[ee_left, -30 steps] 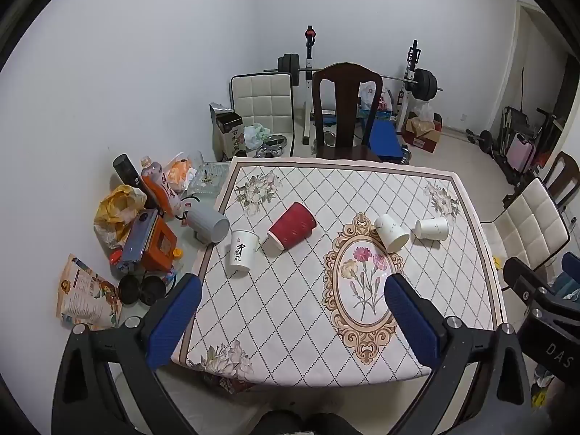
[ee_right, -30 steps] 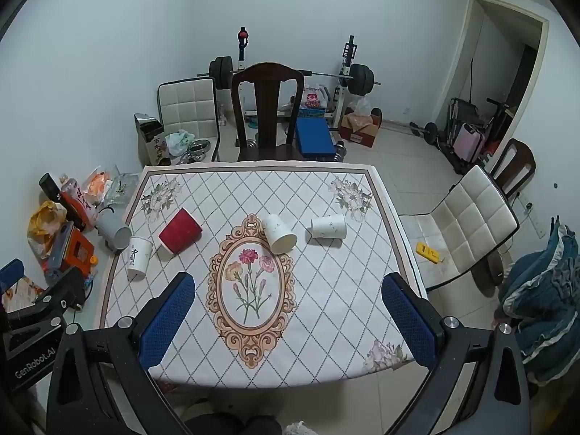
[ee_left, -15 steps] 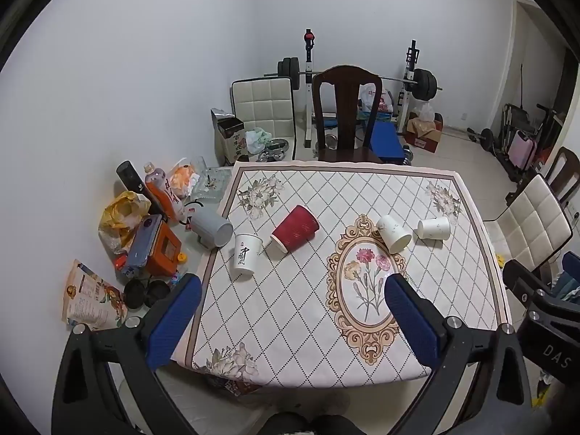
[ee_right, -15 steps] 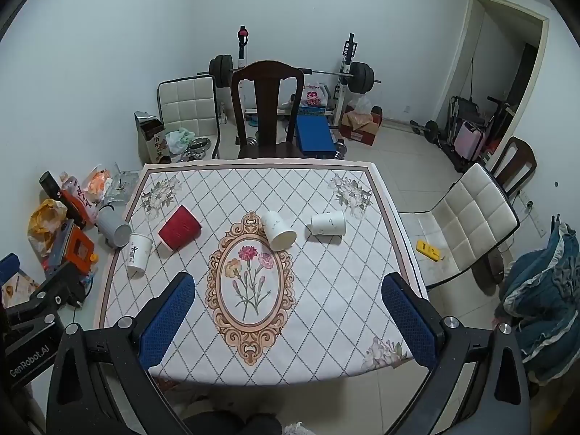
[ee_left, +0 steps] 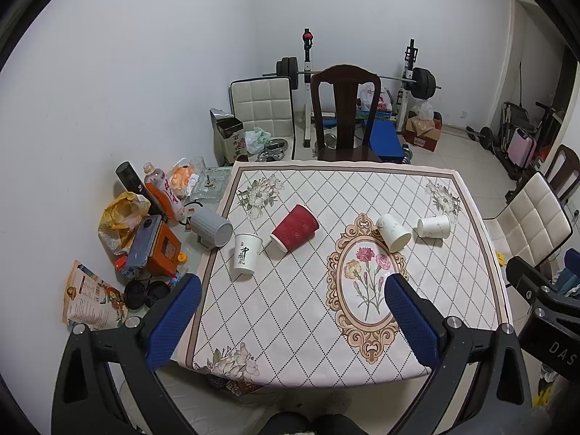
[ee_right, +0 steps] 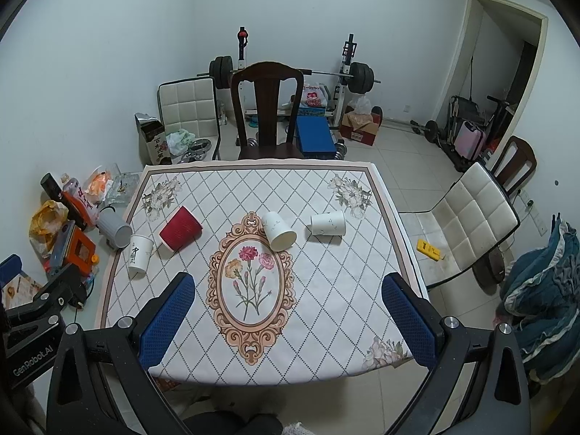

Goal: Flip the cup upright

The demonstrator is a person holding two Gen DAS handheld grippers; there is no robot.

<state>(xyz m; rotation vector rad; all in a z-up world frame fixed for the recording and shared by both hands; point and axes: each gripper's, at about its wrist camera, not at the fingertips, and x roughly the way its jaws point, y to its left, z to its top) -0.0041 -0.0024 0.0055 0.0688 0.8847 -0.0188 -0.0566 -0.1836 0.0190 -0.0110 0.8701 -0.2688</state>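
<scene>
Several paper cups sit on the patterned tablecloth [ee_left: 297,311]. A red ribbed cup [ee_left: 294,227] [ee_right: 180,228] lies on its side at the left. Two white cups lie on their sides: one by the floral medallion [ee_left: 393,232] [ee_right: 277,231], one further right [ee_left: 433,226] [ee_right: 328,223]. A white cup with black writing [ee_left: 246,258] [ee_right: 140,254] stands upright near the left edge. My left gripper [ee_left: 290,319] and right gripper [ee_right: 288,319] are both open and empty, held high above the table's near edge, far from all the cups.
A dark wooden chair [ee_left: 344,116] stands at the table's far side, a white padded chair [ee_right: 467,224] on the right. Clutter with a grey cup [ee_left: 212,227], bottles and bags lies on the floor at the left. A barbell rack [ee_right: 290,69] stands by the back wall.
Both cameras have drifted slightly, so the table sits a little further right in the left view and a little higher in the right view. The cups have not moved. Both grippers stay open.
</scene>
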